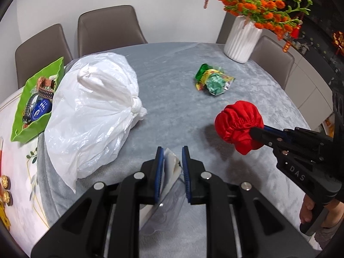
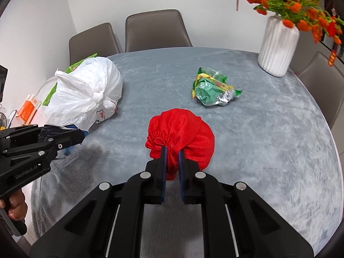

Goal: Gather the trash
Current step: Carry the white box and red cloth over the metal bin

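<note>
Left tongs seen clenched on clear crinkled plastic bag, held low over grey plush counter. Right tongs clenched on gathered neck of red elasticated fabric pouch, lifted just off counter. Crumpled green-yellow foil wrapper left mid-counter, well apart, long axis approx. left-right, silver end to the right. Risk: thin bag slipping from pinch; pouch w/ mouth closed, so wrapper may be missed.

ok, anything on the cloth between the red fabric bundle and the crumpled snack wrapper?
Nothing. In the right wrist view only bare grey tablecloth separates the red fabric bundle, clamped in the right gripper, from the crumpled snack wrapper.
</note>
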